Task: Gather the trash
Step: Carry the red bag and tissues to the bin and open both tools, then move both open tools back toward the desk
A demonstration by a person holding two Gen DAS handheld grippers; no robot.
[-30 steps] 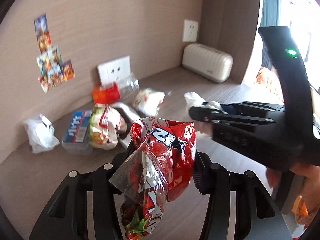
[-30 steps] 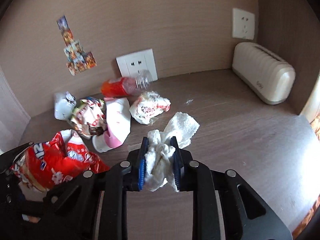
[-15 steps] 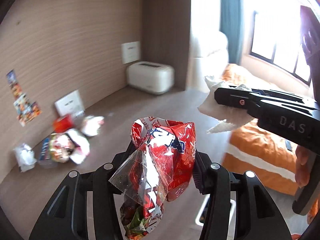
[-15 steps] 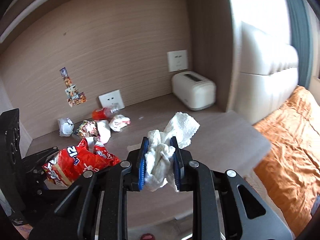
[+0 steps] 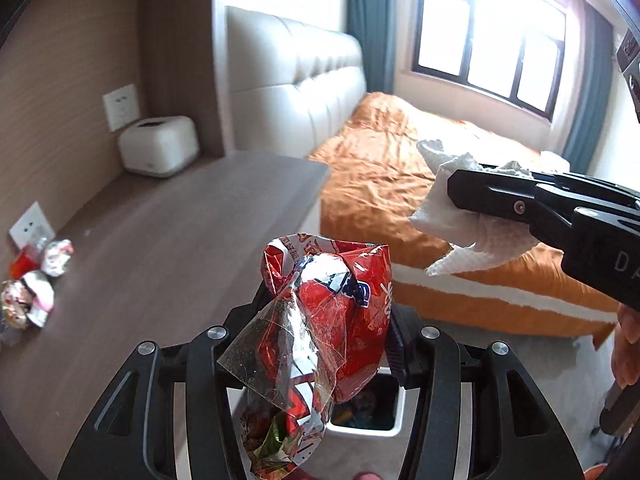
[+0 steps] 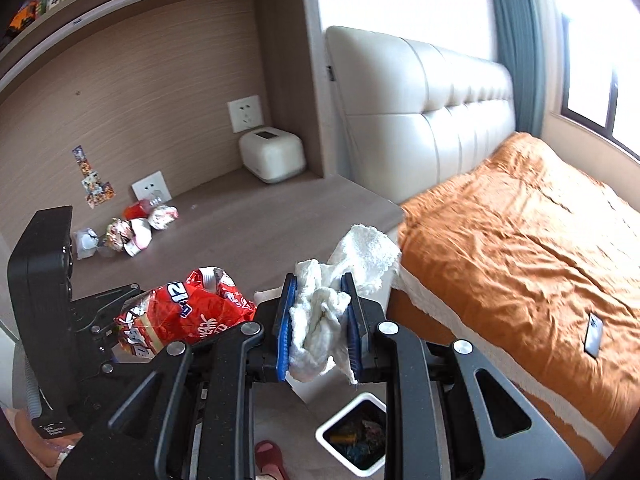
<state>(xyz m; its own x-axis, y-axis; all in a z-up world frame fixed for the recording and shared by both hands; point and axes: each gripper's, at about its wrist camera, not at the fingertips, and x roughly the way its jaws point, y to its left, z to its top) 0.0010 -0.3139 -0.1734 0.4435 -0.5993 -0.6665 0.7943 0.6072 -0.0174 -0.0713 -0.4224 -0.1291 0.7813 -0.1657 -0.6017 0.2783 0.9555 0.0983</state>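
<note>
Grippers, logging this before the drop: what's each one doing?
Left gripper: shut on the crumpled red foil snack bag.
Right gripper: shut on the crumpled white paper towel.

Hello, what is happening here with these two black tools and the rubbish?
A person is collecting trash with a handheld gripper in each hand. The left gripper is shut on a red snack bag, and the right gripper is shut on a crumpled white paper towel. Both are held in the air above a small white trash bin on the floor beside the bed. Nothing is dropped yet. More wrappers lie on the desk.
</note>
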